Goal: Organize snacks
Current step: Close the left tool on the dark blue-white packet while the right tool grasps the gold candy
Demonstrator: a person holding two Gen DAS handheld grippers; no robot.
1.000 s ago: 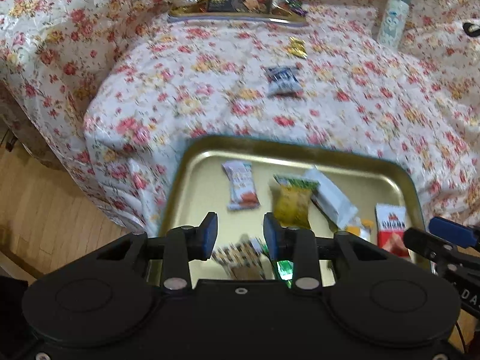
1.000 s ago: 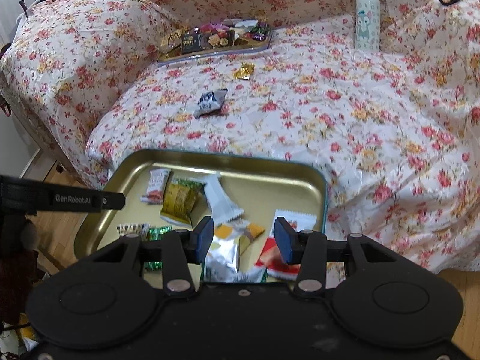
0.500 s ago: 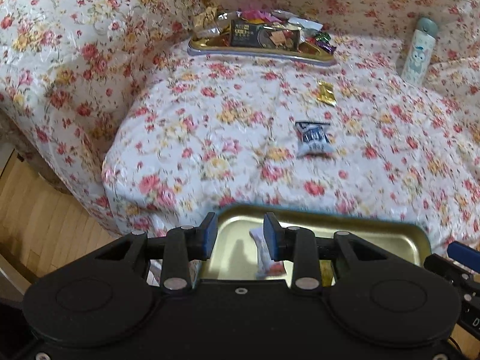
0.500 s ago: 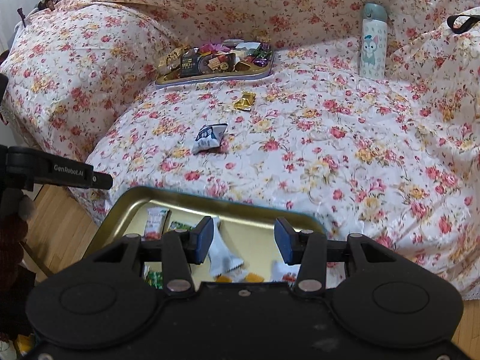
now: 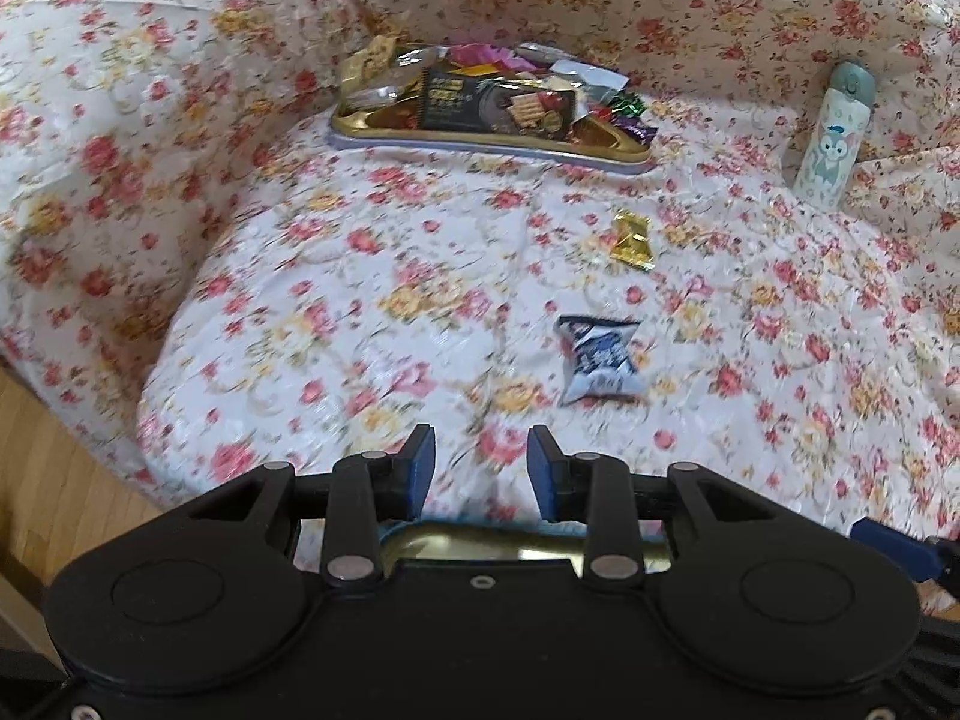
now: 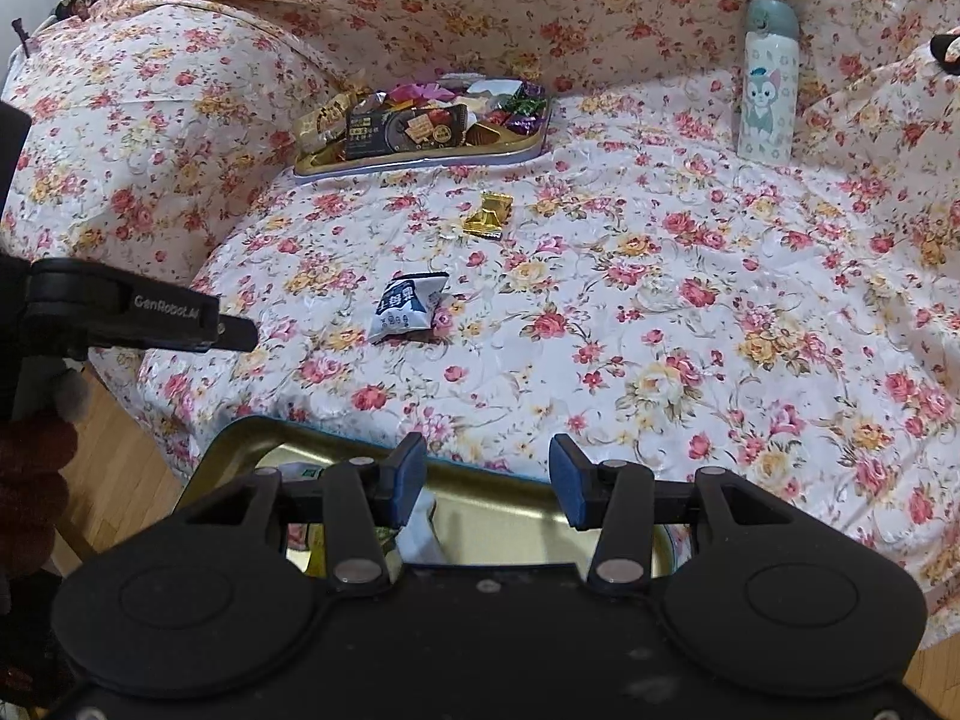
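A blue-and-white snack packet (image 5: 600, 360) and a small gold wrapper (image 5: 631, 240) lie loose on the floral sofa cover. Both also show in the right wrist view: the packet (image 6: 408, 306), the gold wrapper (image 6: 489, 216). A far gold tray (image 5: 384, 120) (image 6: 420, 159) is heaped with snacks. A near gold tray (image 6: 252, 438) (image 5: 480, 543) with a few snacks lies just under both grippers, mostly hidden. My left gripper (image 5: 477, 471) is open and empty. My right gripper (image 6: 489, 477) is open and empty. The left gripper's side also shows in the right wrist view (image 6: 138, 312).
A white bottle with a cartoon figure (image 5: 831, 132) (image 6: 768, 84) stands upright at the back right of the sofa. A floral-covered armrest (image 6: 150, 108) rises on the left. Wooden floor (image 5: 54, 480) lies below the sofa's front left edge.
Both grippers have lifted and tilted up from the near tray toward the sofa; the tray has slid mostly out of sight below them. Both stay open and empty.
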